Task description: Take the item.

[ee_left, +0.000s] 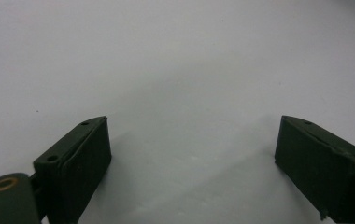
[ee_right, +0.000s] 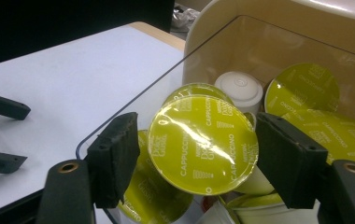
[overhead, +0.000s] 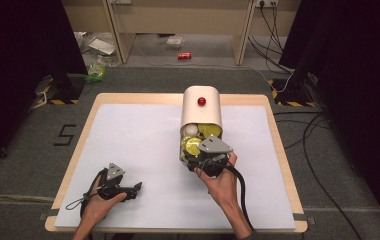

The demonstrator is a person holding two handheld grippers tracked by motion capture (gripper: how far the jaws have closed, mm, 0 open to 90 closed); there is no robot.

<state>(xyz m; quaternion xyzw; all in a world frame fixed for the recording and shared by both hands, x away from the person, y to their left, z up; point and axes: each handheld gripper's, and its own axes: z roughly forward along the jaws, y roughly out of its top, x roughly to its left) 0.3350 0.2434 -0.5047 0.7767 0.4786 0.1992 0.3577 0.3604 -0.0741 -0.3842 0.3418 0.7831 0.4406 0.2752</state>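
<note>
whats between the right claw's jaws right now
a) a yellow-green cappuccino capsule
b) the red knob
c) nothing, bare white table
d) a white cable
a: in the right gripper view the right claw has its jaws on either side of a yellow-green foil-topped cappuccino capsule, at the open front of the cream capsule container.

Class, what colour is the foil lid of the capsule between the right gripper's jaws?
Yellow-green with white "Cappuccino" lettering: the capsule lid, clearest in the right gripper view.

Both grippers (overhead: 128, 191) (overhead: 205, 162) are black, with a grey three-cornered plate (overhead: 114, 171), blocky screwed jaws, a brass-ringed hole (ee_right: 68, 167) and a trailing black cable (overhead: 242, 192).
</note>
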